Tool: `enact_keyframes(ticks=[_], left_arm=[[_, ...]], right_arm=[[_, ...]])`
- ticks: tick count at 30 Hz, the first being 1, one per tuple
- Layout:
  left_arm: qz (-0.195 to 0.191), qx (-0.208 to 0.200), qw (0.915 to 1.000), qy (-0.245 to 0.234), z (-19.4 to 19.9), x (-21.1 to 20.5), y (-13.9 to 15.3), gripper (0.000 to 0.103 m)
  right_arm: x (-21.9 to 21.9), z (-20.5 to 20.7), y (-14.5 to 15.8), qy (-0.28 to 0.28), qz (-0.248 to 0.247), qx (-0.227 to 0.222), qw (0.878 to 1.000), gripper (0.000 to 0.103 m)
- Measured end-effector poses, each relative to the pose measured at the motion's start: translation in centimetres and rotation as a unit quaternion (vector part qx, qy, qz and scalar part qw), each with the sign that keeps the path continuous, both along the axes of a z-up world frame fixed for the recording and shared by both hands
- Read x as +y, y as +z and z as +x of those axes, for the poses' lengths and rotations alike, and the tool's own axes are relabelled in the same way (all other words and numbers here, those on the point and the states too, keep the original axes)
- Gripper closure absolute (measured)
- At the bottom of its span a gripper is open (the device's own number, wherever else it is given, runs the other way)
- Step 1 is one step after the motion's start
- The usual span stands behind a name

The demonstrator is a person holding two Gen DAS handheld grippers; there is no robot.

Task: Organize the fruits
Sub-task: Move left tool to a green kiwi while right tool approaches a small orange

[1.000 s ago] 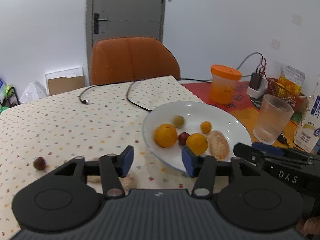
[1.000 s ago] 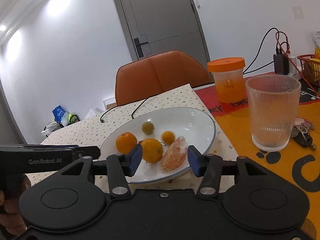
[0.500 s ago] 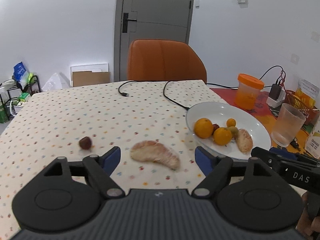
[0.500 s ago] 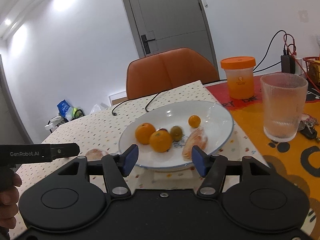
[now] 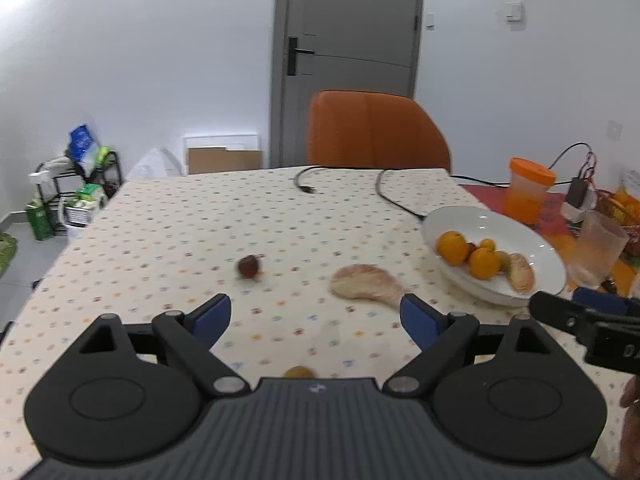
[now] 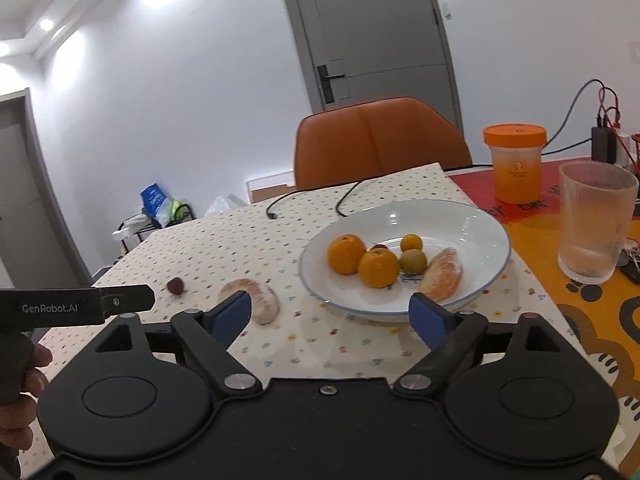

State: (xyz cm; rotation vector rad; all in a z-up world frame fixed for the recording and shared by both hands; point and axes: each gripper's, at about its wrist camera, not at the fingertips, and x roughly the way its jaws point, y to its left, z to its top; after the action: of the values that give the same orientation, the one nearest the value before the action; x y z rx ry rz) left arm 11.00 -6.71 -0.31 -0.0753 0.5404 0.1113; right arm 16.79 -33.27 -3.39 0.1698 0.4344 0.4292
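Both grippers have pulled back from plate [image 6: 404, 304]; left gripper [image 5: 316, 318] & right gripper [image 6: 330, 314] jaws opening, empty.

A home dining room – patterned tablecloth [image 5: 168, 240], orange chair [image 6: 380, 140], door [image 5: 352, 40]

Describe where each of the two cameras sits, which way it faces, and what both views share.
Left wrist: rides the left gripper, facing across the dotted tablecloth toward the door; a fingertip shows at the right edge.
Right wrist: rides the right gripper, aimed at the white plate; the left hand shows.
Shared: plate, peeled segment, dark fruit, orange chair; both grippers' jaws are opening, empty.
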Motion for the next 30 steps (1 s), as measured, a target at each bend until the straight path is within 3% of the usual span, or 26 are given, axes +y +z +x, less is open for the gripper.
enact_keyframes(ticks=[12,30], left_arm=[[-0.008,0.002,0.9994,0.034,-3.3,3.7,-0.4,0.012],[-0.028,0.012,0.9983,0.049,-5.8,6.7,-1.7,0.000]], right_arm=[[3.3,-2.2,0.8,0.046,-0.016,-0.006,0.999,0.001],[6.9,-3.9,0.5,0.104,-0.029,0.018,0.994,0.000]])
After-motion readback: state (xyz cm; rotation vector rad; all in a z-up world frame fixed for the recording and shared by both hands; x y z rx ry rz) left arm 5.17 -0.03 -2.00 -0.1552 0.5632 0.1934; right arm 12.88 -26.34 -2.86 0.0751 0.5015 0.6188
